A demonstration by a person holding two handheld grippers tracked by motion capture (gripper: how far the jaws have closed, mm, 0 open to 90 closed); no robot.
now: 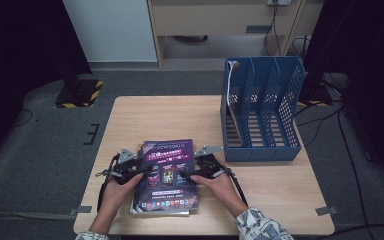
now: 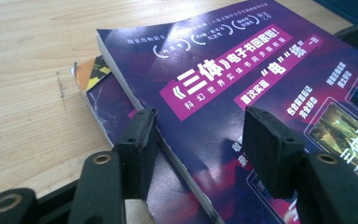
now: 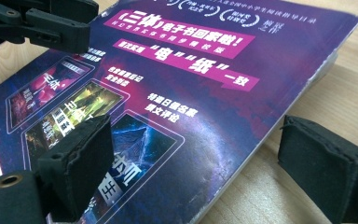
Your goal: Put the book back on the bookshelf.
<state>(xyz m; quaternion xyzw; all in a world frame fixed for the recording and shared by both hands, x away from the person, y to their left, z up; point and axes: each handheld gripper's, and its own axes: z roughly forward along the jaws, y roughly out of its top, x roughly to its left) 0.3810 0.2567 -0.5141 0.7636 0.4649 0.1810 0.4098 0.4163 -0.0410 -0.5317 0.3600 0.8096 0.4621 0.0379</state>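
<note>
Item: purple magazine (image 1: pixel 167 170), top copy of a small stack lying flat at the near middle of the wooden table (image 1: pixel 145 115); a second magazine (image 2: pixel 103 100) lies beneath it, slightly offset, its corner showing past the top copy's edge

Left gripper (image 1: pixel 130 167): jaws spread, straddling the top copy's left edge, one jaw beside the edge over the lower copy, the other over the cover; nothing pinched

Right gripper (image 1: pixel 202 167): jaws spread astride the right edge, one over the cover, one over bare table; nothing pinched

Nearby: blue file rack (image 1: pixel 260 107), upright at the far right of the table

Handling advice, as judged: take the top copy alone; slide one jaw under its edge above the lower copy, close both sides evenly, lift level so the pages do not sag or drag the lower copy
</note>
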